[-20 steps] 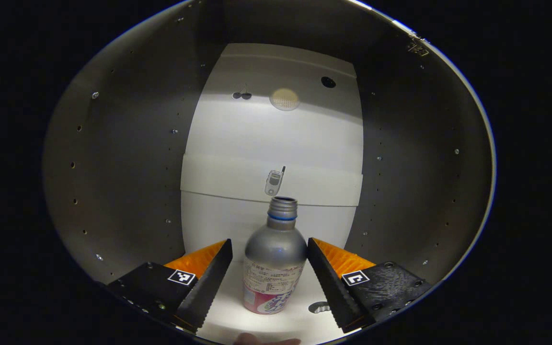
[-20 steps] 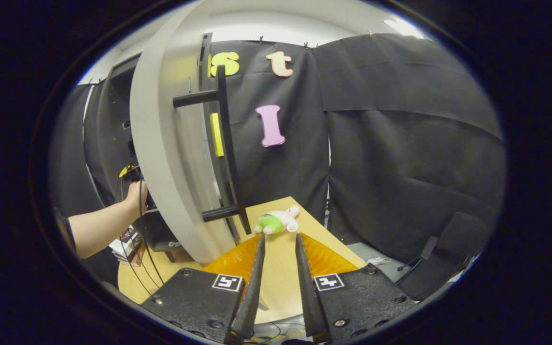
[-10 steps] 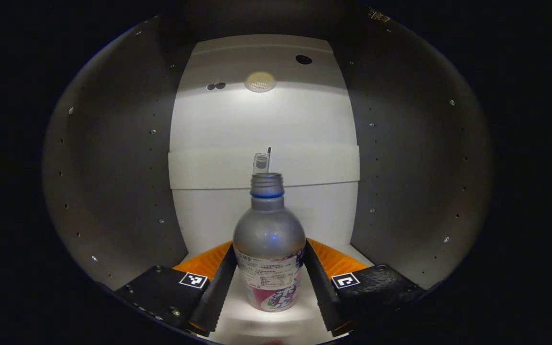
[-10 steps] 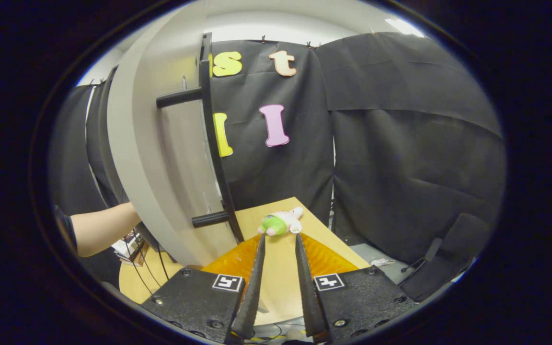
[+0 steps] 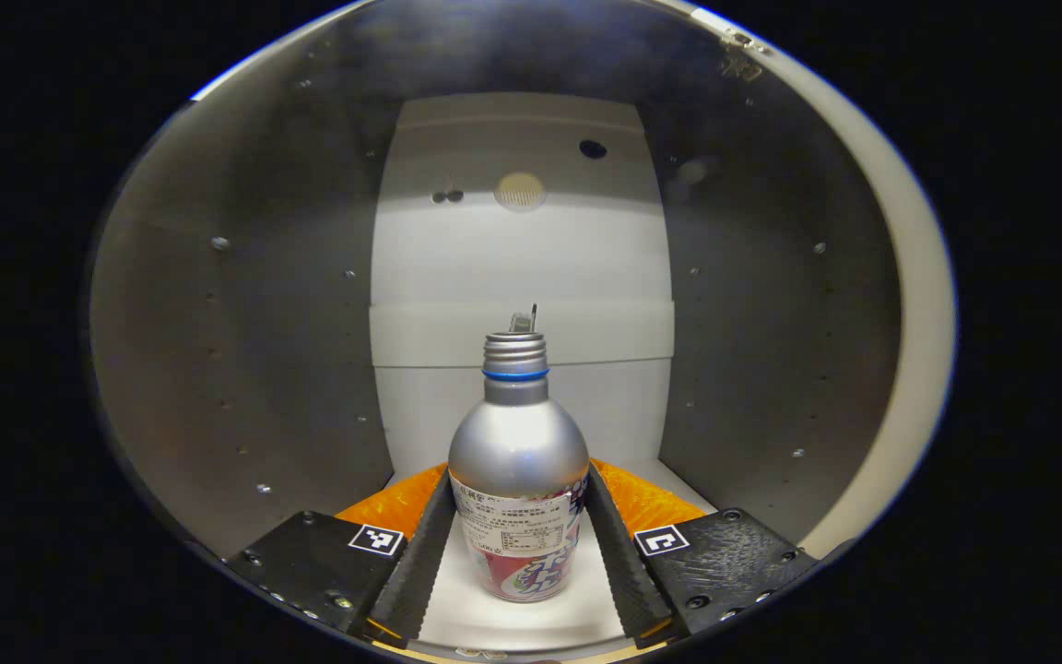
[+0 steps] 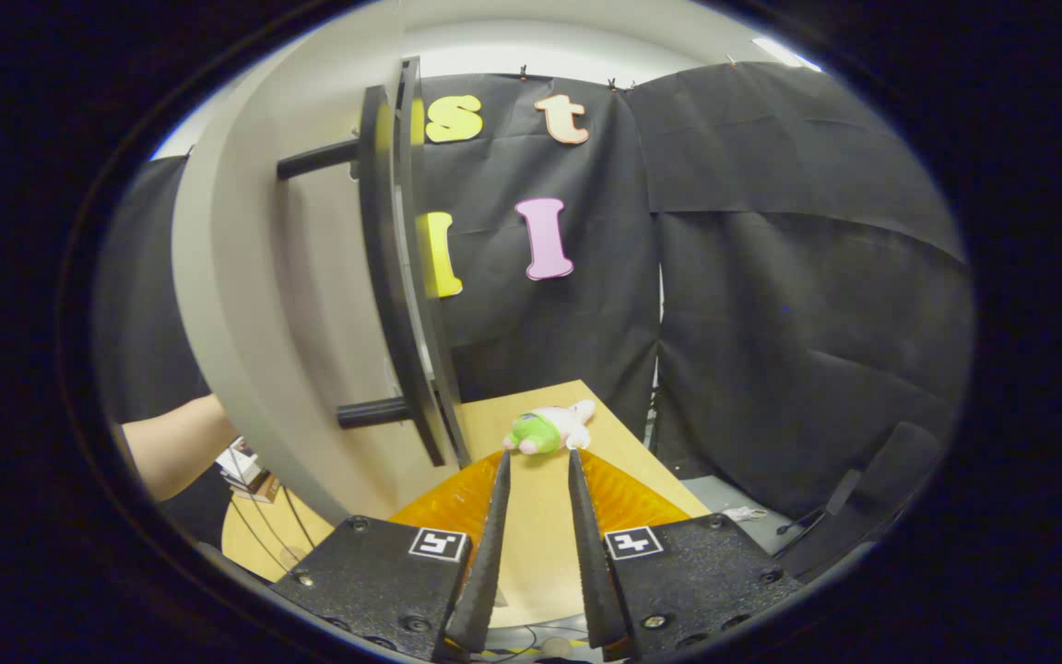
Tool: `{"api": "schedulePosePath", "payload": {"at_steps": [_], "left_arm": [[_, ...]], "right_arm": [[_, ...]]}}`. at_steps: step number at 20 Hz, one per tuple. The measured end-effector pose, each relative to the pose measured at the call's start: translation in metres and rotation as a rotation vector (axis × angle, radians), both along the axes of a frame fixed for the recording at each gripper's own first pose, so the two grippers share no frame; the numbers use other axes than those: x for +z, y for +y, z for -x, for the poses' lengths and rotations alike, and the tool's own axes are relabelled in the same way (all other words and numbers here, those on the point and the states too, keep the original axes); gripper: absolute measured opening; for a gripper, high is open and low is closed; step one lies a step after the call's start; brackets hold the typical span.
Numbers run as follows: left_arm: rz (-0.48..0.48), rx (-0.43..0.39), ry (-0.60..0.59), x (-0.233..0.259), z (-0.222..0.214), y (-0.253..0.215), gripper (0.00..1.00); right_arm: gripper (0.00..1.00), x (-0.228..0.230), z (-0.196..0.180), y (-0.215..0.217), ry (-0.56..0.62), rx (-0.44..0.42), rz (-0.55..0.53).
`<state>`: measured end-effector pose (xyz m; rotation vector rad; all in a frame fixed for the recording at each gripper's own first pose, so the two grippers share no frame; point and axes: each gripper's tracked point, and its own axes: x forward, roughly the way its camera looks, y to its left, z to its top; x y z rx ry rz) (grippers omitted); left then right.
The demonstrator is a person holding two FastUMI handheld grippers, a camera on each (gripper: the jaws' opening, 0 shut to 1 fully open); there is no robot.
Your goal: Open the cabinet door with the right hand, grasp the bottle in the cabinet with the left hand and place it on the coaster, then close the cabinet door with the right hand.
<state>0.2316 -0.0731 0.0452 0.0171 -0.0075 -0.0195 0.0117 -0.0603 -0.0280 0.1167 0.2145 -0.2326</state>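
A silver bottle (image 5: 517, 461) with a blue neck ring and a pink label stands upright on the white floor of the cabinet (image 5: 522, 249). My left gripper (image 5: 517, 475) is shut on the bottle's body, one finger pressing each side. In the right gripper view the pale cabinet door (image 6: 291, 304) stands open at the left, its black bar handle (image 6: 393, 277) facing me. My right gripper (image 6: 537, 454) hangs over the wooden table (image 6: 531, 516), apart from the handle, its fingers a narrow gap apart with nothing between them.
Dark cabinet side walls (image 5: 245, 323) close in on both sides of the bottle. A small grey object (image 5: 523, 321) sits behind the bottle's mouth. A green and pink plush toy (image 6: 545, 429) lies at the table's far edge. A person's forearm (image 6: 171, 447) reaches behind the door.
My left gripper has closed from open onto the bottle. The cabinet's pale front edge has come into sight at the right. In the right gripper view the door has drifted left and looms larger.
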Motion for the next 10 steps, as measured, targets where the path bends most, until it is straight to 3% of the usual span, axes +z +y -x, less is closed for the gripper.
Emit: {"api": "schedulePosePath", "payload": {"at_steps": [5,10], "left_arm": [[0.013,0.029,-0.100,0.027,0.089,0.015,0.76],[0.024,0.122,-0.105,0.021,0.173,0.053,0.76]], "right_arm": [[0.39,0.014,-0.022,-0.025,-0.084,0.035,0.021],[0.39,-0.026,-0.053,-0.036,-0.007,0.130,-0.018]]}}
